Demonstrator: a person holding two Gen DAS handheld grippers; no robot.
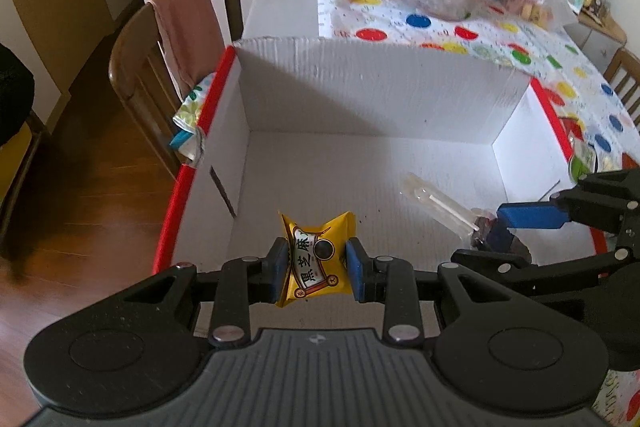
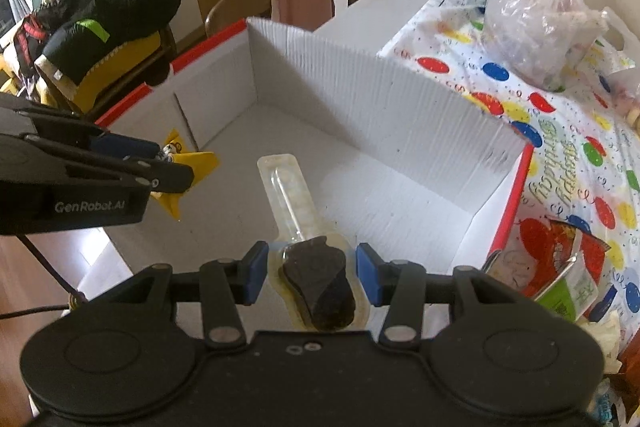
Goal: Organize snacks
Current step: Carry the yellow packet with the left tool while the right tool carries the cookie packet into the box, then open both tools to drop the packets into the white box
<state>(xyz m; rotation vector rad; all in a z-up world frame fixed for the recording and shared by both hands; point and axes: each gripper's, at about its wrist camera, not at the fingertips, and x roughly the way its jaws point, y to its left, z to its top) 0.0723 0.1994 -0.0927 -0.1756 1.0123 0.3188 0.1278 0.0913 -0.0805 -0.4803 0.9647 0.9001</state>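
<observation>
Your left gripper (image 1: 317,267) pinches a yellow snack packet (image 1: 316,259) by its sides, held over the near left part of the white box (image 1: 360,95). Your right gripper (image 2: 312,273) clamps a clear-wrapped dark popsicle (image 2: 316,279) above the box's near right; its long axis runs away from you, stick end pointing far, slightly left.

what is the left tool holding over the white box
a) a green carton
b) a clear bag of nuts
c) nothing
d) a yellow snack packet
d: the left tool is shut on a yellow snack packet above the white box, with its blue pads pressing both sides of the packet.
</observation>
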